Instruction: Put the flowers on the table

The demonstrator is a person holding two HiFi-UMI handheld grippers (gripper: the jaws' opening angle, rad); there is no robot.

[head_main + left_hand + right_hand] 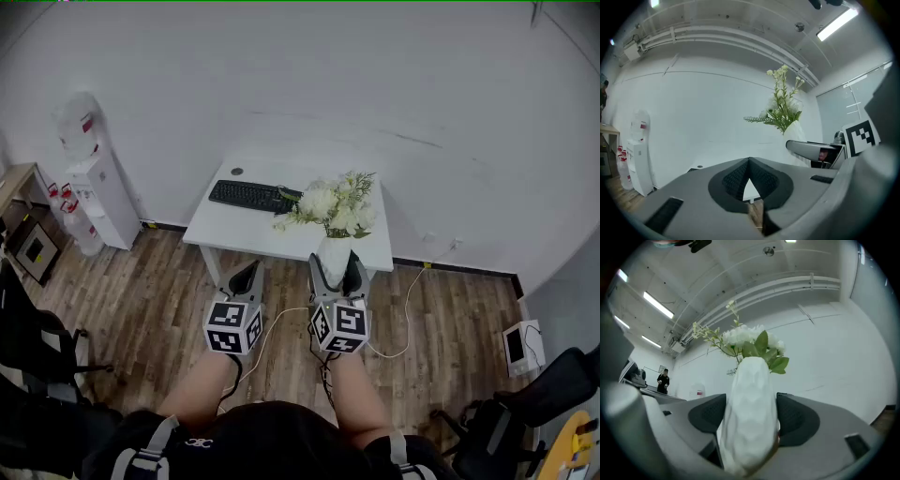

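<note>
A white textured vase with white flowers and green leaves stands upright between the pads of my right gripper, which is shut on its body. In the head view the vase hangs over the front edge of the white table, with the flowers above it and my right gripper around it. My left gripper is just to the left, shut and holding nothing. In the left gripper view its tips meet, and the flowers show to the right.
A black keyboard lies at the back of the table. A water dispenser stands at the left wall, and a low cabinet further left. Black chairs flank me. A white cable runs across the wooden floor.
</note>
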